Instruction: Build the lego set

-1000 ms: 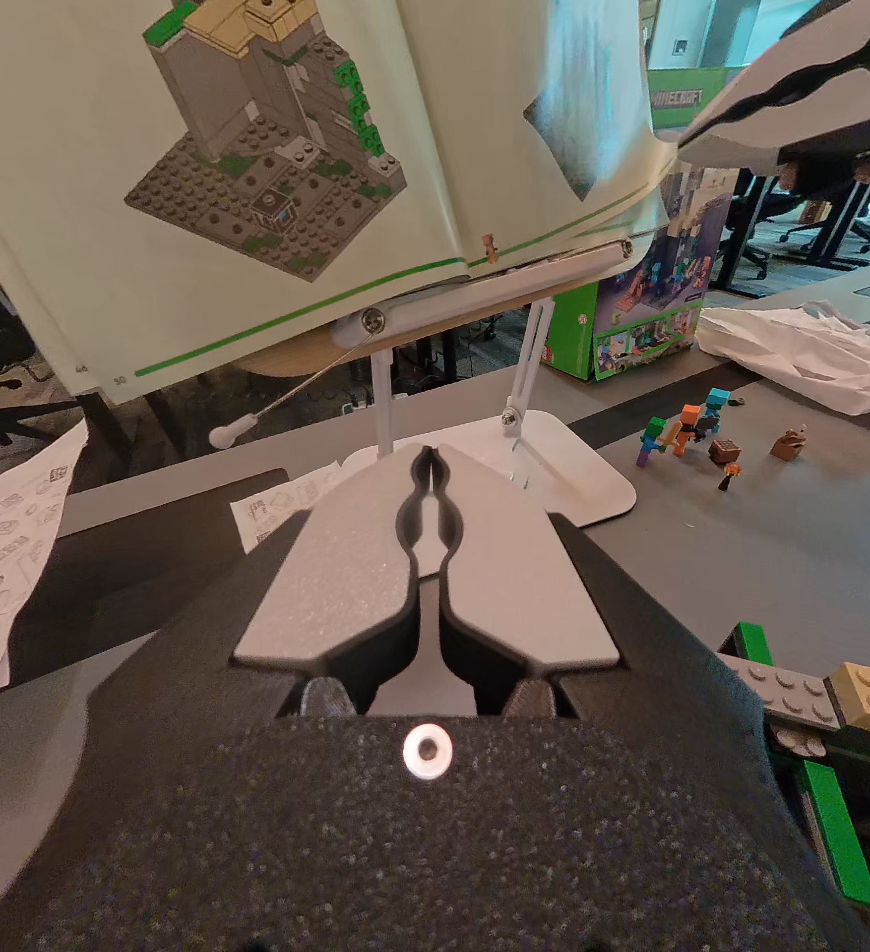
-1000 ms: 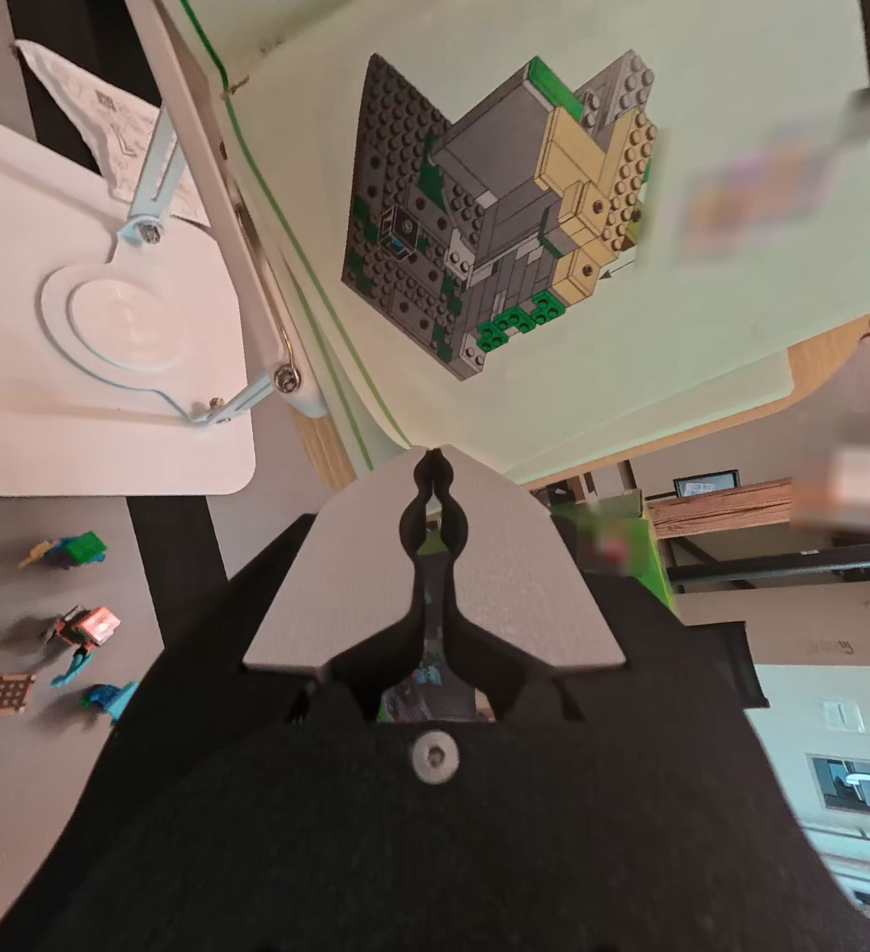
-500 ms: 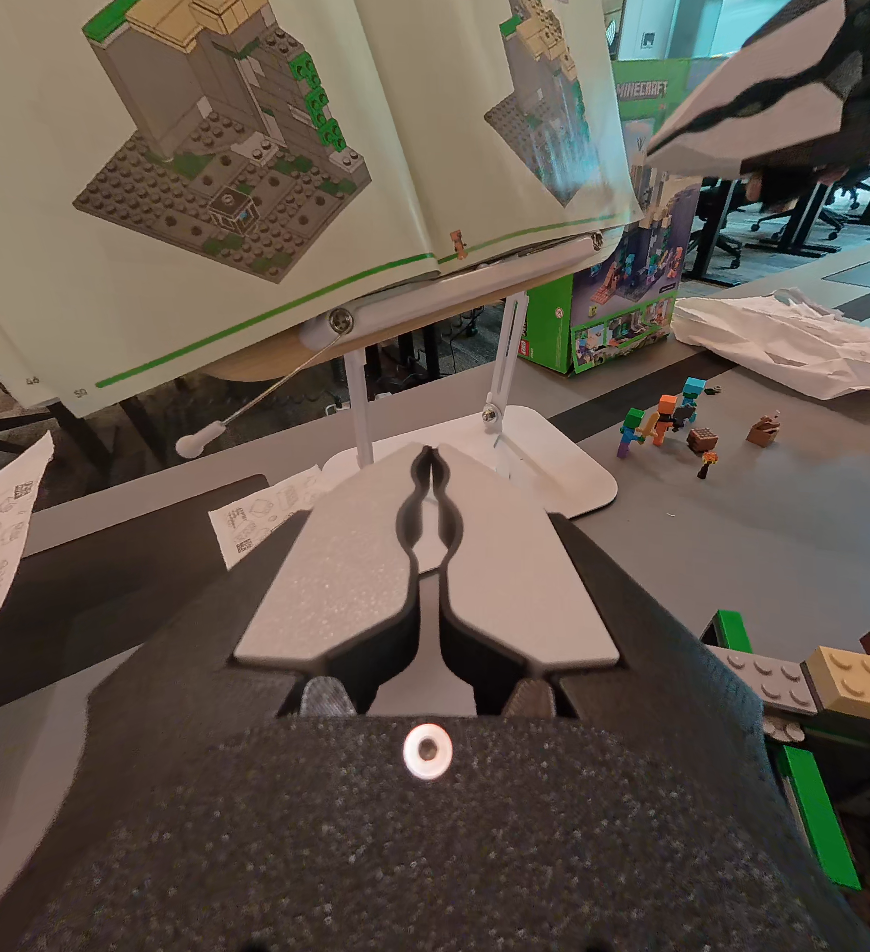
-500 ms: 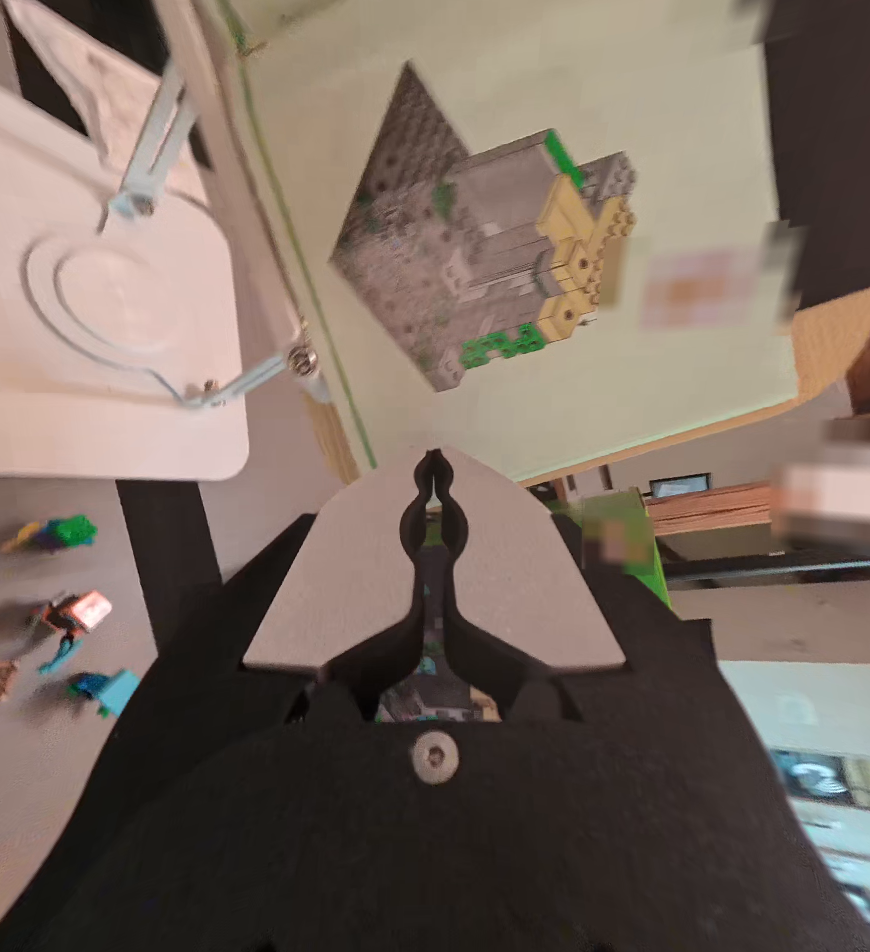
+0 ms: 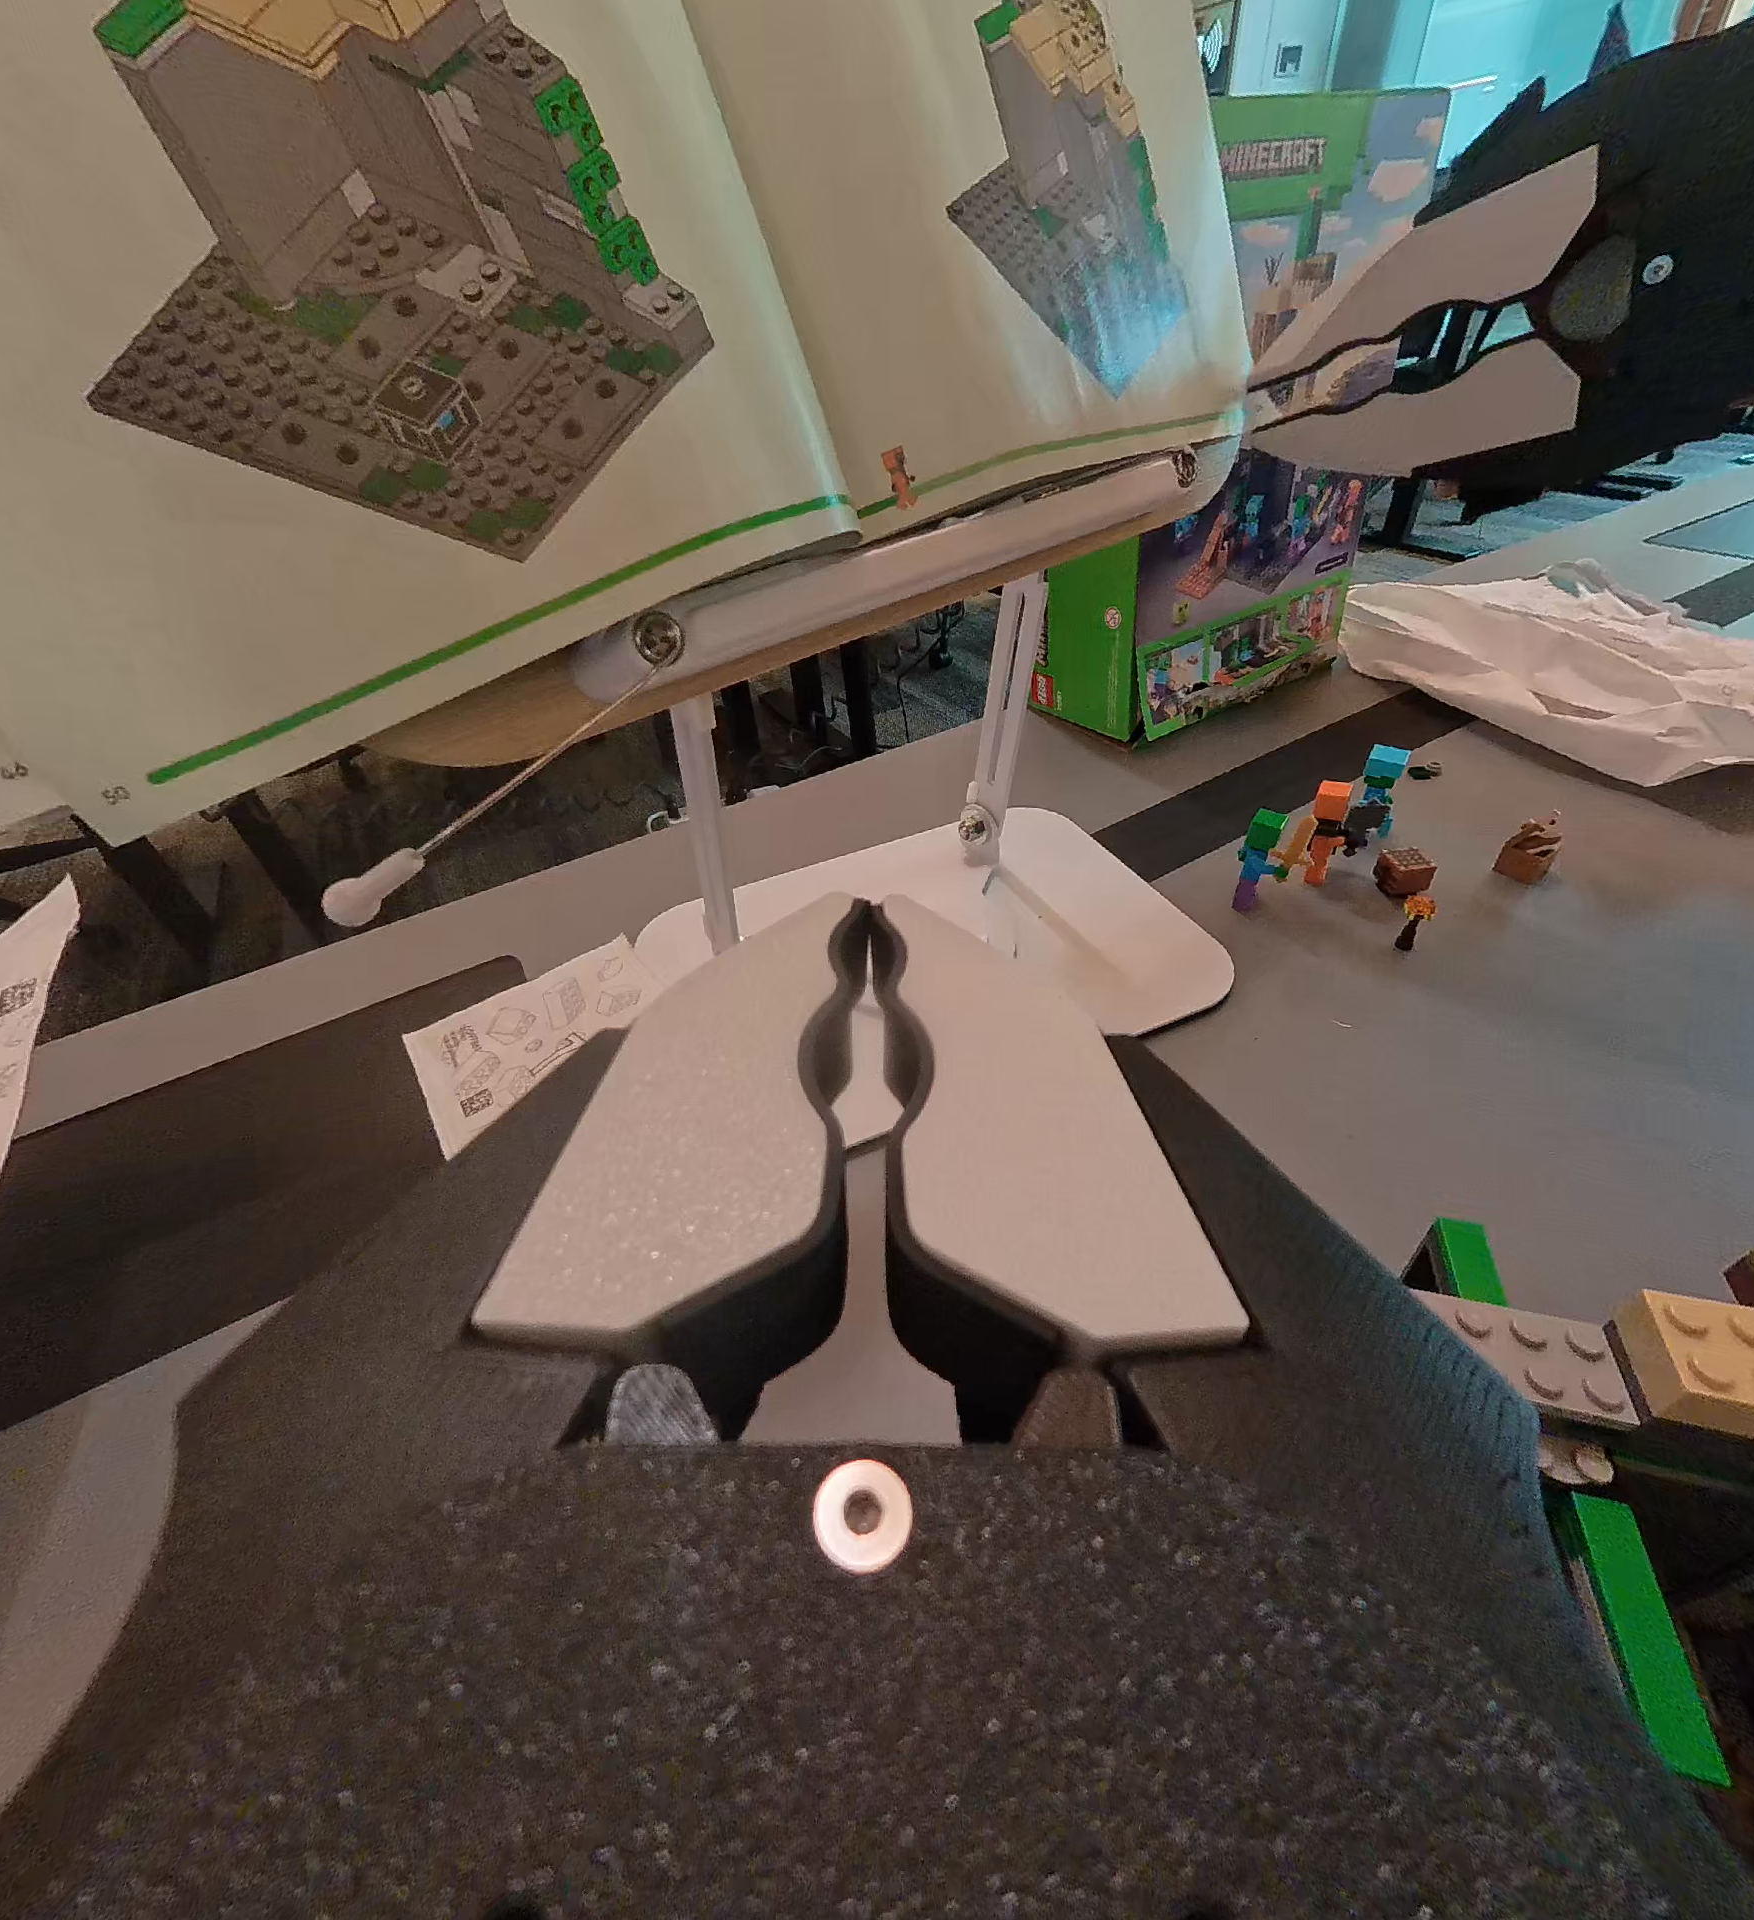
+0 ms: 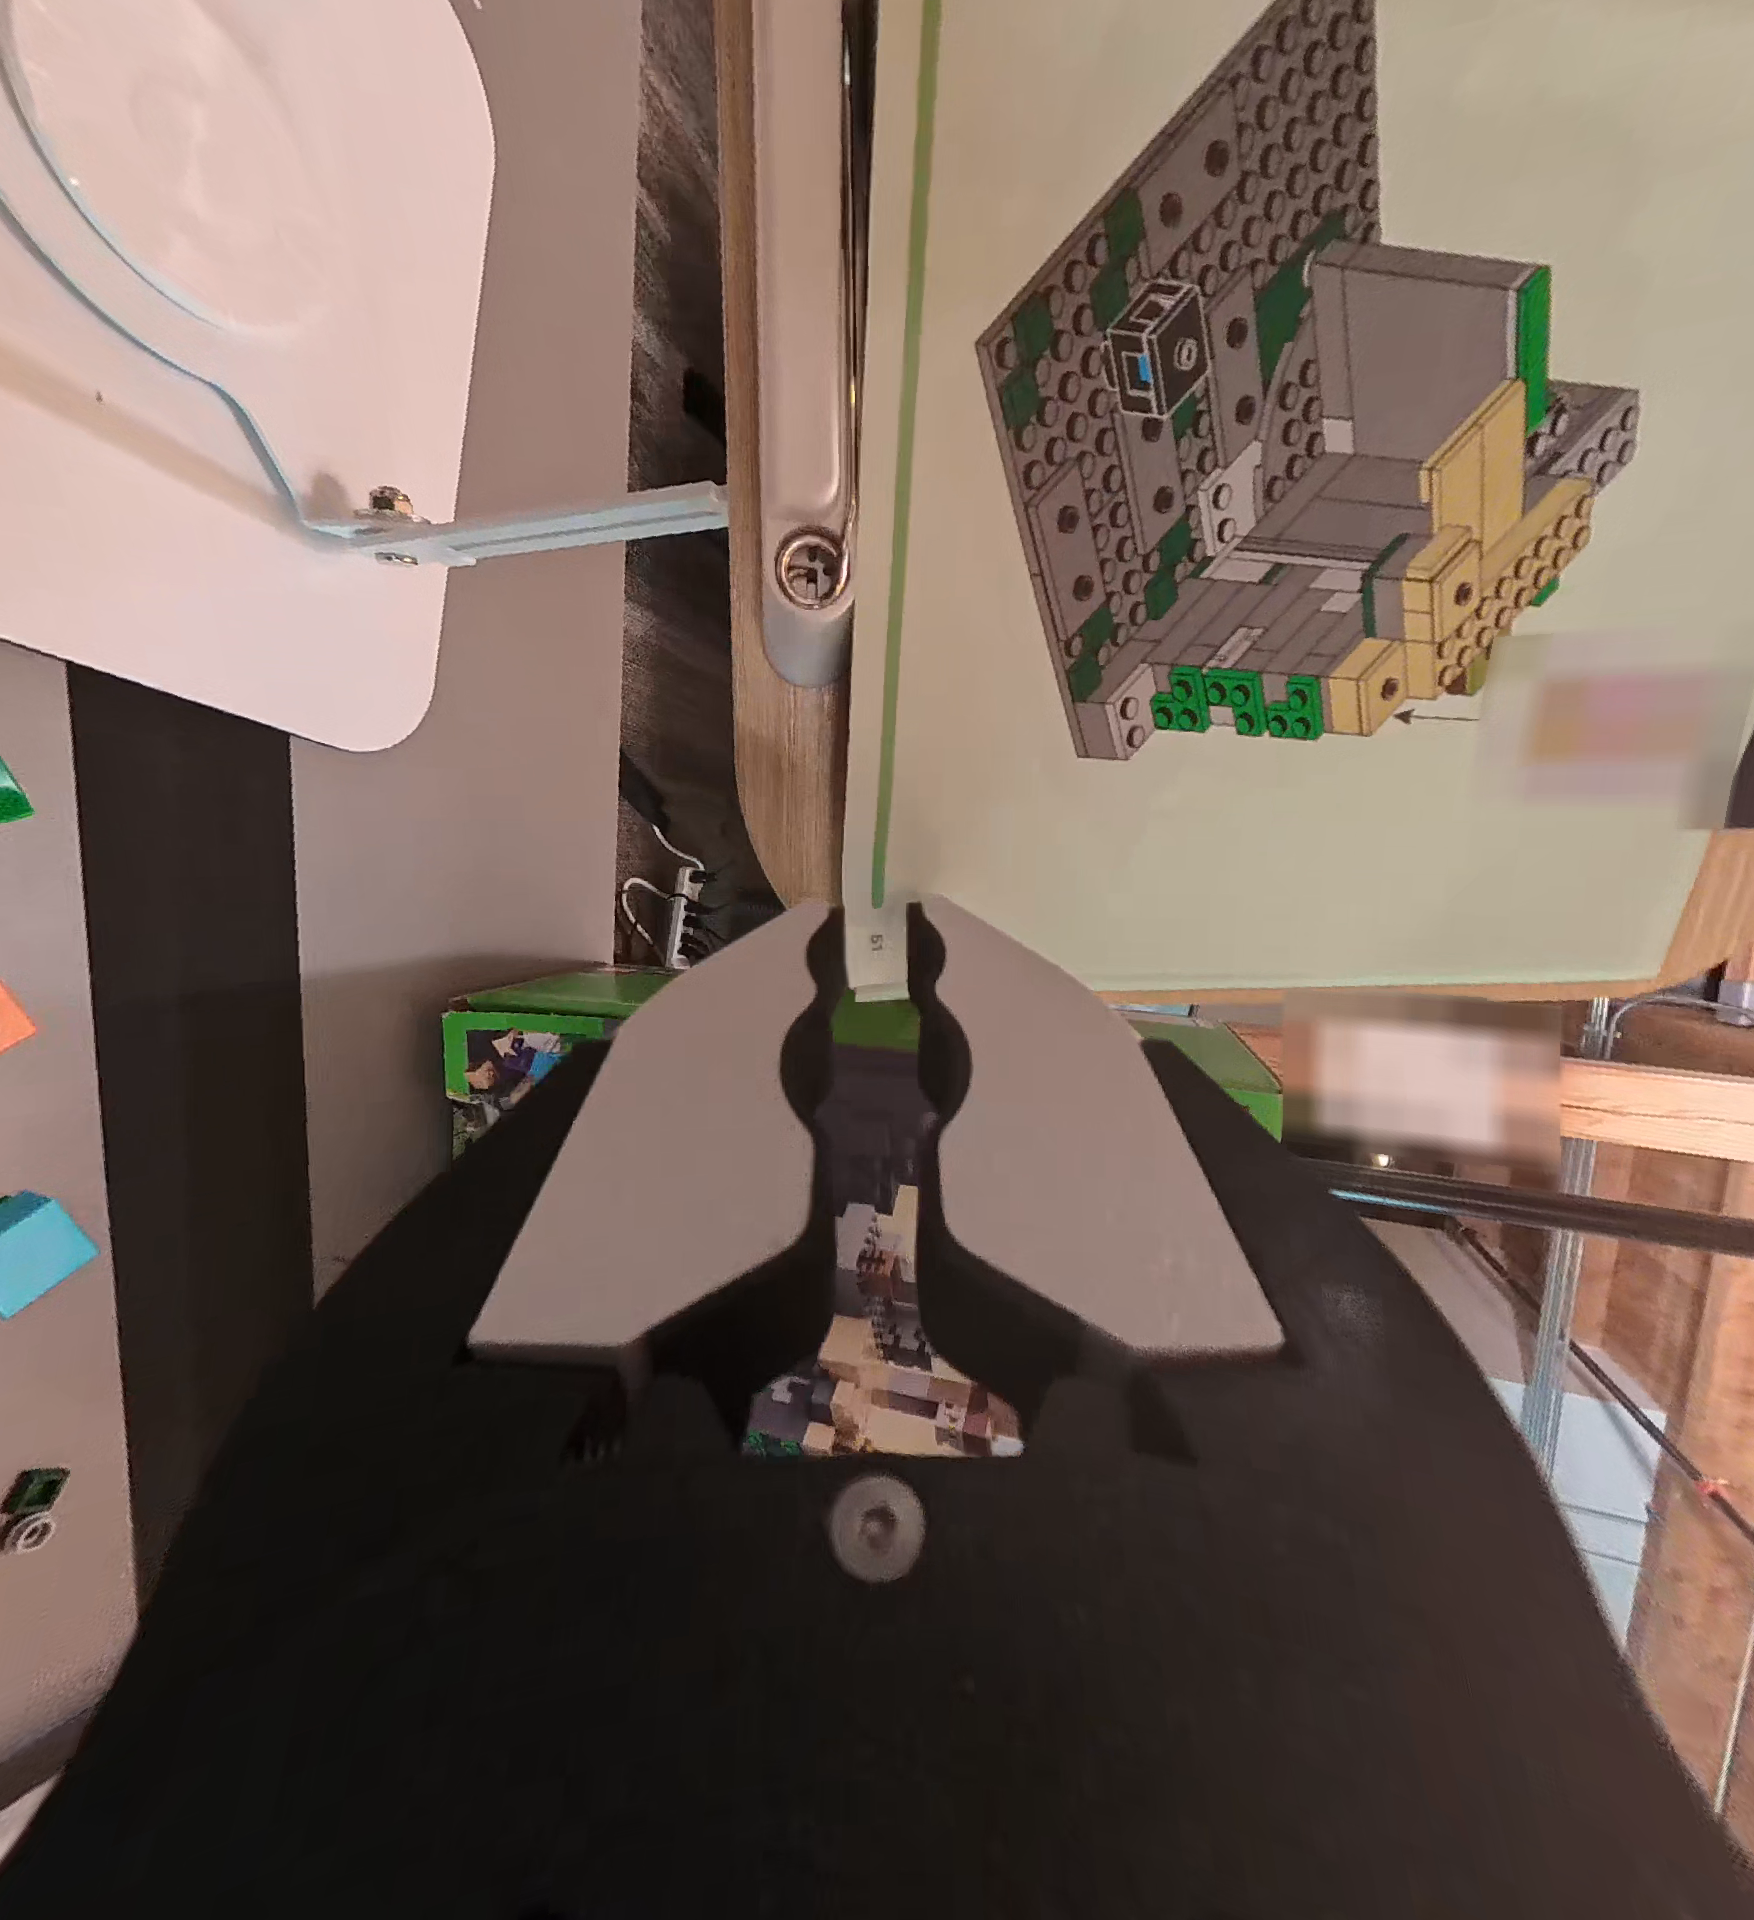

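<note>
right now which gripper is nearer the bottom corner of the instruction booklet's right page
Right. The right gripper has its open fingertips on either side of that corner of the instruction booklet. The left gripper is shut, low over the table, below the booklet.

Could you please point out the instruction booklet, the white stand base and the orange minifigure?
Instruction booklet [image 5: 353, 540], left wrist view, left page.
White stand base [image 5: 1091, 904], left wrist view, flat plate.
Orange minifigure [image 5: 1328, 831], left wrist view, torso.
</note>
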Demonstrator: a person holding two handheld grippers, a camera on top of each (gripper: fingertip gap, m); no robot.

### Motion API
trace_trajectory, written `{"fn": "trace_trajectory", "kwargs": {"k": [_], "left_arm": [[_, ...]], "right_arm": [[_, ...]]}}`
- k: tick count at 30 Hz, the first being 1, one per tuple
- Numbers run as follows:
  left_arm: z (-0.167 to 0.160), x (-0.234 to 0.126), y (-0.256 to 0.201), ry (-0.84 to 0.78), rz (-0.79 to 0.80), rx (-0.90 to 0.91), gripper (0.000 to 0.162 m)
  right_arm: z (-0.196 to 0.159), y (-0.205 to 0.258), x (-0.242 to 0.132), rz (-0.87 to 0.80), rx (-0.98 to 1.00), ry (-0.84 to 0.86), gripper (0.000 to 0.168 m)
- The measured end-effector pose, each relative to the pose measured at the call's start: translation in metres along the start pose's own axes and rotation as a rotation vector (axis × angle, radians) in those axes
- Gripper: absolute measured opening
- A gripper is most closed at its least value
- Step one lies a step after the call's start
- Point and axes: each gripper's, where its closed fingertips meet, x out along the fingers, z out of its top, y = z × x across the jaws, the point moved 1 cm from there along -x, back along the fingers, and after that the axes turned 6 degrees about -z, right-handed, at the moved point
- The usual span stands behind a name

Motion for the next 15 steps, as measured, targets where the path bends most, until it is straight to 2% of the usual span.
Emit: {"fn": "trace_trajectory", "kwargs": {"k": [5,9,15], "left_arm": [[0.000,0.001,0.000,0.000,-0.005,-0.001,0.000],[-0.001,0.002,-0.003,0.005,-0.015,0.004,0.000],[-0.001,0.004,-0.008,0.007,-0.031,0.011,0.000]], "right_arm": [[0.001,-0.002,-0.002,0.022,-0.003,-0.004,0.000],[0.003,-0.005,-0.006,0.062,0.031,-0.004,0.000],[0.015,-0.029,-0.018,0.054,0.251,-0.064,0.000]]}}
